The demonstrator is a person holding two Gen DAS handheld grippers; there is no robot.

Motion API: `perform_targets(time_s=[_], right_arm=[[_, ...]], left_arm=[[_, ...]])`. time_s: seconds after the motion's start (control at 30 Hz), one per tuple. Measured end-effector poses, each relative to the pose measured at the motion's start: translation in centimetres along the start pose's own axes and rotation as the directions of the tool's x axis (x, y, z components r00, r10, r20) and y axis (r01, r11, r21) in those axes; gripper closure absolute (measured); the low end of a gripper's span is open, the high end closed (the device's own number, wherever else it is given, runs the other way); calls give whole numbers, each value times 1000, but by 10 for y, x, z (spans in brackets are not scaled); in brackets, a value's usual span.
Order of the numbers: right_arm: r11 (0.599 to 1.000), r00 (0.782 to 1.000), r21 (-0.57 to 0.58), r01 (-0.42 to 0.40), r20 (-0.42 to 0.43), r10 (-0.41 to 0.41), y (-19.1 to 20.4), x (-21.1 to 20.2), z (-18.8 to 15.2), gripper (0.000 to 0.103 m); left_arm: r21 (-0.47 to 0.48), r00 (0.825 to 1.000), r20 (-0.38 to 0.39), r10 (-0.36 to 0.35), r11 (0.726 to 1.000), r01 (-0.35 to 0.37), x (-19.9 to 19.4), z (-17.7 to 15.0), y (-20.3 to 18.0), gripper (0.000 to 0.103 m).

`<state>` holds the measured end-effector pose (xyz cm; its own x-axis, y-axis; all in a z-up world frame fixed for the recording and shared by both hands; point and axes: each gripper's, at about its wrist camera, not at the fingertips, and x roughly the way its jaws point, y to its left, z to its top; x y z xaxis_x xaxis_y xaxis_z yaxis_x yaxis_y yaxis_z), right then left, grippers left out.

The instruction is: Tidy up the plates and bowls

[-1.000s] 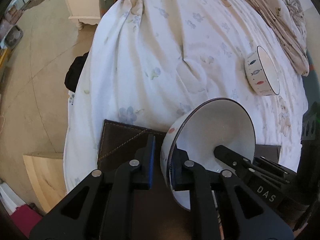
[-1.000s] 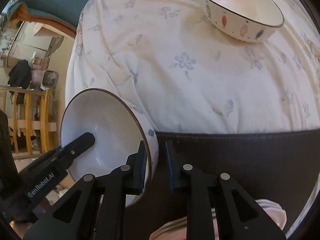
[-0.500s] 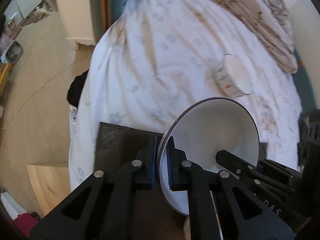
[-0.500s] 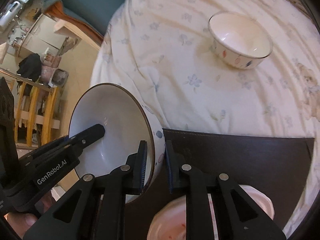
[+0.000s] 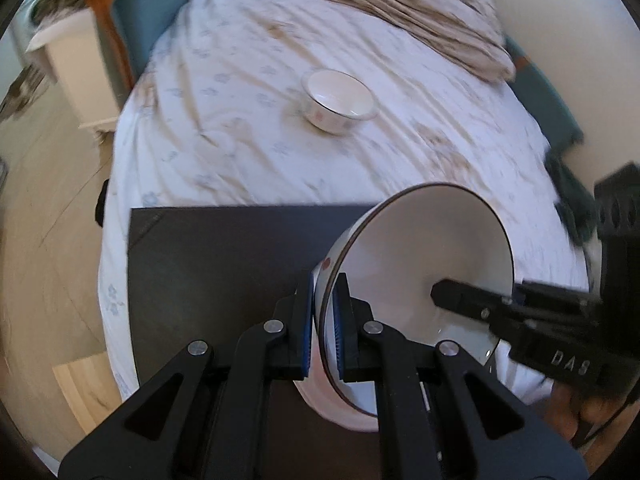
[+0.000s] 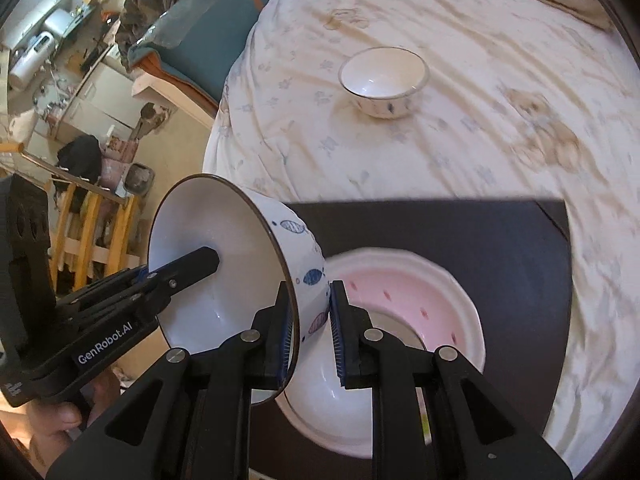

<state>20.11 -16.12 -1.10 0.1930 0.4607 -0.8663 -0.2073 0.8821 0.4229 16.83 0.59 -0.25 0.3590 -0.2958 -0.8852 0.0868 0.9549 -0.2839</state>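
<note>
Both grippers hold one large white bowl with fish marks (image 5: 424, 264) (image 6: 224, 264) by opposite sides of its rim, lifted above a dark mat (image 5: 224, 264) (image 6: 480, 240). My left gripper (image 5: 325, 312) is shut on the rim; my right gripper (image 6: 310, 320) is shut on the opposite rim. Under the bowl a pink-and-white plate (image 6: 408, 304) lies on the mat; its edge shows in the left wrist view (image 5: 344, 416). A smaller white bowl (image 5: 340, 100) (image 6: 382, 82) stands upright further back on the sheet.
The mat lies on a bed with a white floral sheet (image 5: 240, 92) (image 6: 500, 128). A beige blanket (image 5: 420, 12) is bunched at the far end. Floor and a white cabinet (image 5: 76, 72) lie left; a wooden chair (image 6: 92, 232) and room clutter lie left in the right wrist view.
Both grippers have lifted the large bowl higher above the mat. The pink plate under it has come fully into view. The small bowl looks further away.
</note>
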Motion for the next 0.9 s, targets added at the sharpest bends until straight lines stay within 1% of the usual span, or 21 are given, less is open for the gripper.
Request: perform_targets(time_s=[0.07, 0.13, 0.27, 0.33, 0.4, 0.47, 0.53, 0.63, 0.7, 0.9], right_arm=[[1000, 1000, -4, -8, 15, 8, -7, -8, -16, 84], [1000, 999, -2, -19, 26, 19, -13, -14, -30, 83], [996, 993, 33, -85, 83, 82, -31, -20, -55, 81], [993, 992, 61, -103, 77, 98, -38, -17, -64, 81], [994, 994, 60, -91, 66, 87, -38, -17, -66, 81], [998, 996, 32, -56, 68, 54, -33, -19, -69, 81], [997, 996, 39, -65, 72, 62, -35, -18, -73, 80], [995, 997, 76, -69, 46, 66, -43, -11, -79, 80], [994, 997, 86, -64, 45, 61, -45, -9, -79, 79], [988, 998, 142, -65, 18, 63, -57, -1, -78, 79]], left_arm=[[19, 1000, -4, -14, 1000, 14, -1, -11, -7, 96], [36, 1000, -3, -13, 999, 13, 0, -20, -13, 96], [38, 1000, 0, -12, 999, 12, 3, -31, -22, 96], [50, 1000, 2, -2, 999, 2, 4, -33, -24, 96], [54, 1000, -6, 0, 999, 1, 7, -36, -25, 96], [52, 1000, -20, 0, 999, 1, 13, -39, -25, 97], [51, 999, -35, -3, 999, 5, 19, -40, -25, 97], [54, 999, -48, 0, 999, 3, 28, -42, -26, 96], [55, 998, -55, -1, 999, 4, 32, -43, -27, 96], [62, 998, -65, 25, 998, -21, 41, -42, -31, 96]])
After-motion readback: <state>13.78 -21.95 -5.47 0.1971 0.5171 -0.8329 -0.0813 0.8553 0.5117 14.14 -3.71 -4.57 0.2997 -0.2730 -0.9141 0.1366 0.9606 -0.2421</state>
